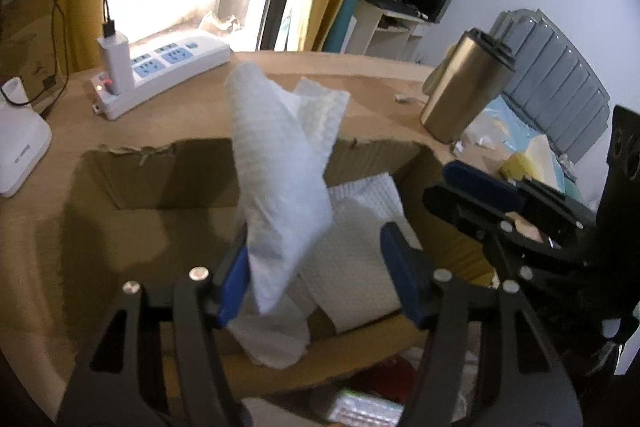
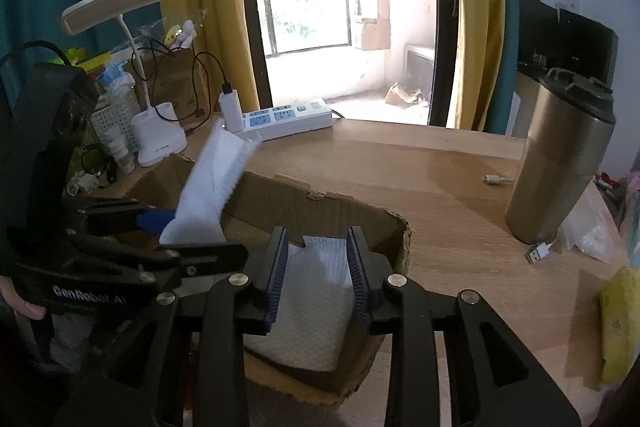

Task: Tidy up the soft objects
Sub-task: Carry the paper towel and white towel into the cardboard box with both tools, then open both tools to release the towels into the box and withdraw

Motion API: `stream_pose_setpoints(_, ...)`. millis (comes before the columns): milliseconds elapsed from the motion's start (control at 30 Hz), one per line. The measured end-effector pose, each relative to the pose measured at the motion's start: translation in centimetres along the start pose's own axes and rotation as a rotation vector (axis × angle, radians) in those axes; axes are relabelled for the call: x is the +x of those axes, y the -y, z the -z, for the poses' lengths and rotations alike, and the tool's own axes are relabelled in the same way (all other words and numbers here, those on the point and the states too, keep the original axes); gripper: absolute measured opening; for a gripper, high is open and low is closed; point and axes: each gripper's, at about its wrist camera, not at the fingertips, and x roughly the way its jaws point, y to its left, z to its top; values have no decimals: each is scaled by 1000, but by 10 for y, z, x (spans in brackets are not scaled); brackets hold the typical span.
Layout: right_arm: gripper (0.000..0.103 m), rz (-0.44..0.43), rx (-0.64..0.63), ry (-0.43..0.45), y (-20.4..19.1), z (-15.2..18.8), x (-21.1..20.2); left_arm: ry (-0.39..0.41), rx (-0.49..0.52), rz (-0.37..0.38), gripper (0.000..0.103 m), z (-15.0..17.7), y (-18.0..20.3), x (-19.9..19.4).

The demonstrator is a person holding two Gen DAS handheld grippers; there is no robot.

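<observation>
An open cardboard box [image 1: 160, 223] sits on the wooden table. Folded white paper towels [image 1: 360, 267] lie inside it at the right. My left gripper [image 1: 318, 279] is open over the box. A blurred, folded white towel [image 1: 280, 167] stands tilted between its fingers, leaning on the left blue pad only. The right wrist view shows that towel [image 2: 208, 183] rising from the left gripper [image 2: 180, 235]. My right gripper [image 2: 317, 275] hangs open over the box's near right corner, its pads apart above the stacked towels [image 2: 304, 319]. It shows from the left wrist too, as the right gripper [image 1: 440, 187].
A white power strip [image 1: 168, 67] with a charger lies at the table's back. A steel tumbler [image 2: 560, 163] stands at the right, with a USB cable [image 2: 540, 253] at its foot. A white desk lamp [image 2: 156, 139] stands back left. A yellow sponge [image 2: 618, 327] lies at the right edge.
</observation>
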Motion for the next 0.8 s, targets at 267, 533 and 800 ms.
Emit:
stream_pose_setpoints(267, 32, 14, -10, 24, -12, -1, -18, 43, -3, -2, 83, 3, -5, -24)
stream_pose_setpoints(533, 33, 17, -19, 39, -22, 2, -33, 75, -9, -16, 98, 4, -16, -44)
stream_pose_setpoints(800, 33, 11, -33, 37, -35, 0, -33, 60, -59, -49, 99, 16, -45, -59)
